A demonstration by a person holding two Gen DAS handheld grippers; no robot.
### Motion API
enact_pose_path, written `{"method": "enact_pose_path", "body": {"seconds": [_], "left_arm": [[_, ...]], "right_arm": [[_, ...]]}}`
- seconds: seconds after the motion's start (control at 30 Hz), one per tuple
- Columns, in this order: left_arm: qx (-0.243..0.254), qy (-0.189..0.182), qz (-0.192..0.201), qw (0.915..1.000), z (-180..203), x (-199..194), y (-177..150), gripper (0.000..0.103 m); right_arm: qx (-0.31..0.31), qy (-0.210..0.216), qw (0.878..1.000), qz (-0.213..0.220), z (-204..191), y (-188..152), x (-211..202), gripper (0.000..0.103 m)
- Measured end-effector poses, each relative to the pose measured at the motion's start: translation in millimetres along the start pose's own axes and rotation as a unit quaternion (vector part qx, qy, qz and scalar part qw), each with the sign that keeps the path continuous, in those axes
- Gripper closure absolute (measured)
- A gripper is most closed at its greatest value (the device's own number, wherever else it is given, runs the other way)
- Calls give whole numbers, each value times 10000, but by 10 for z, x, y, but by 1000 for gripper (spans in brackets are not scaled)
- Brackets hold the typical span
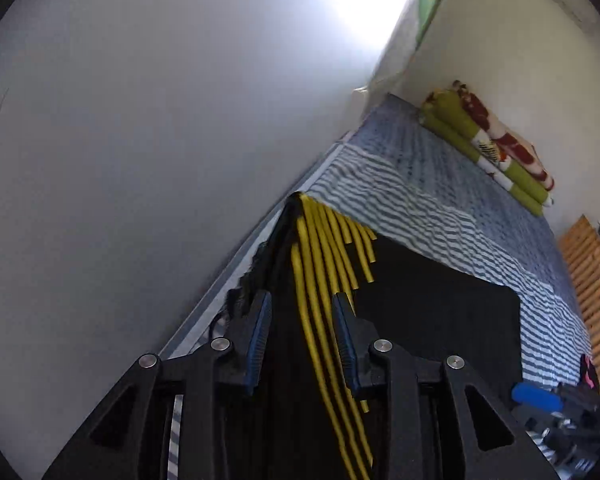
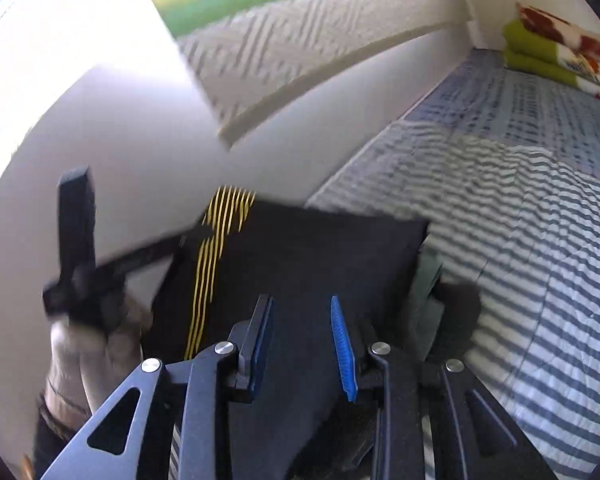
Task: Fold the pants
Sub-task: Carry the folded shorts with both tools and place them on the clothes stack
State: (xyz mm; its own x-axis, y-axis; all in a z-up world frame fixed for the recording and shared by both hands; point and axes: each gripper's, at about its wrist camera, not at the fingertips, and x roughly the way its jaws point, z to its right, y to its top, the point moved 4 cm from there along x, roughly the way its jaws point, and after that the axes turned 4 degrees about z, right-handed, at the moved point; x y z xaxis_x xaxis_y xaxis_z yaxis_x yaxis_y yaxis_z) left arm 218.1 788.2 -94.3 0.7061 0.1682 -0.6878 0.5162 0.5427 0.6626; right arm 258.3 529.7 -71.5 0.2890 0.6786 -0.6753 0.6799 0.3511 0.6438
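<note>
Black pants (image 1: 420,300) with a band of yellow stripes (image 1: 320,248) lie folded flat on the striped bed cover (image 1: 420,208). My left gripper (image 1: 300,296) hovers over the striped band near the wall-side edge. Its blue pads (image 1: 260,320) stand apart and the cloth lies below them, not pinched. In the right wrist view the pants (image 2: 320,248) show as a dark rectangle, and my right gripper (image 2: 300,300) hangs over their near part. Its jaws are open and its pads (image 2: 342,344) are clear of the fabric. A person's hand (image 2: 88,344) holds the blurred left tool at the left.
A white wall (image 1: 140,160) runs close along the bed's left side. A folded green and red blanket (image 1: 492,140) lies at the far end. Wooden slats (image 1: 592,280) show past the cover's right edge. A grey folded item (image 2: 424,292) sits against the pants' right edge.
</note>
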Motion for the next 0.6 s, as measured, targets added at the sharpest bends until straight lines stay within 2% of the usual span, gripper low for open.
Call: {"method": "enact_pose_path", "body": {"seconds": [0.13, 0.2, 0.27, 0.37, 0.5, 0.6], "left_arm": [[-222, 269, 125, 9993, -140, -264, -156, 70], [-336, 248, 129, 9990, -141, -441, -302, 70], [-456, 200, 74, 9987, -76, -631, -504, 70], [-343, 145, 54, 9993, 225, -957, -818, 70], [140, 67, 105, 9998, 782, -1464, -1223, 70], [251, -208, 57, 9995, 1210, -1836, -1547, 69]], "right_arm": [[-487, -476, 9970, -372, -108, -364, 51, 76], [-718, -729, 9938, -427, -133, -526, -62, 76], [-754, -805, 9924, -546, -124, -689, -217, 76], [-656, -999, 9912, -568, -58, -925, -574, 76], [-351, -1041, 9931, -418, 16, -1207, -1166, 76], [-246, -1159, 9924, -340, 68, -1456, -1634, 76]]}}
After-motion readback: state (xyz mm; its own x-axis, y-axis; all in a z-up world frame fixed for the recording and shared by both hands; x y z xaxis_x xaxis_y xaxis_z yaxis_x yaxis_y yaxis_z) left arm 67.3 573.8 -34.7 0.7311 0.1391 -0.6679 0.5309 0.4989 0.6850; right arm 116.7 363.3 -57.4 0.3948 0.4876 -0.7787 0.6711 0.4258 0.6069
